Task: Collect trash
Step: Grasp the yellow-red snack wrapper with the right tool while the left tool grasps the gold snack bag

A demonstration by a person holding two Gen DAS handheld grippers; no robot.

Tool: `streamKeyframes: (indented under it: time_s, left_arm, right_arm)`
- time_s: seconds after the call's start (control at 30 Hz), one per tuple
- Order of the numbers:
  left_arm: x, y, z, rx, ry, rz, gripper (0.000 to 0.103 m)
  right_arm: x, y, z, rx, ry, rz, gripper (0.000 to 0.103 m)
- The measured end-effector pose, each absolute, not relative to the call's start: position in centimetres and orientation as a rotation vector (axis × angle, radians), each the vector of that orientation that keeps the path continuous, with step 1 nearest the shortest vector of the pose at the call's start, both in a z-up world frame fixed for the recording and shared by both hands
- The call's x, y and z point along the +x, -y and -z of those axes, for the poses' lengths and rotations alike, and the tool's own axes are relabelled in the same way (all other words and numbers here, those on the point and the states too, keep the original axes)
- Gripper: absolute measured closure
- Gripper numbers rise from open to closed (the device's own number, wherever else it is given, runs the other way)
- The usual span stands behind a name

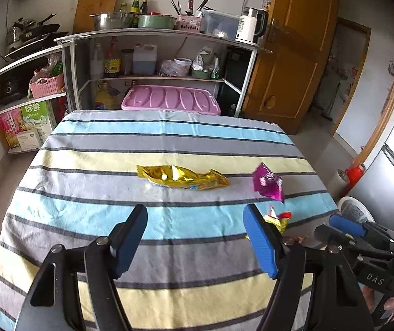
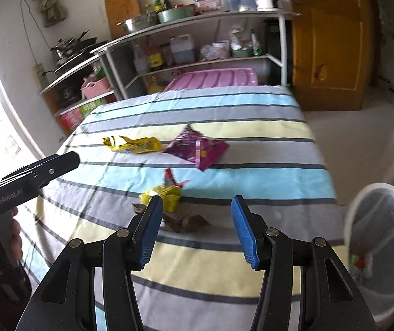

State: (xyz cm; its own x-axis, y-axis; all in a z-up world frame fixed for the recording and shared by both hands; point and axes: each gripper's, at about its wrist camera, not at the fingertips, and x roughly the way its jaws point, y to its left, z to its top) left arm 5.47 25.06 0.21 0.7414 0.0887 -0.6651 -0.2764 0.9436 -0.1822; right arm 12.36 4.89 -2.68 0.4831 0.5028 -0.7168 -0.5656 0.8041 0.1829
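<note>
Several snack wrappers lie on a striped tablecloth (image 1: 86,138). A gold wrapper (image 1: 181,178) lies mid-table; it also shows in the right wrist view (image 2: 133,144). A purple wrapper (image 1: 268,183) lies to its right, also in the right wrist view (image 2: 197,149). A yellow-and-red wrapper (image 2: 165,191) and a brown wrapper (image 2: 185,222) lie nearer. My left gripper (image 1: 194,220) is open and empty above the cloth. My right gripper (image 2: 197,215) is open and empty, just above the brown wrapper. A white trash bin (image 2: 381,248) stands at the table's right.
Metal shelves (image 1: 155,33) with pots, bottles and a kettle (image 1: 249,24) stand behind the table. A pink lid (image 1: 170,100) lies at the table's far edge. A wooden door (image 1: 293,55) is at the right. The striped cloth also shows in the right wrist view (image 2: 252,143).
</note>
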Motion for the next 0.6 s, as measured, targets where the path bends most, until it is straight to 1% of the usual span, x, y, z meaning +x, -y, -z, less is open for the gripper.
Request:
streamKeyframes:
  time_s: [0.13, 0.6]
  left_arm:
    - [6.0, -26.0, -0.1, -0.28, -0.714, -0.203, 0.023]
    - [11.4, -28.4, 1.7, -0.334, -0.775, -0.205, 0.022]
  right_arm:
    - [13.1, -7.0, 3.0, -0.102, -0.877, -0.677, 0.05]
    - [15.6, -9.8, 5.8, -0.108, -0.99, -0.662, 0.051]
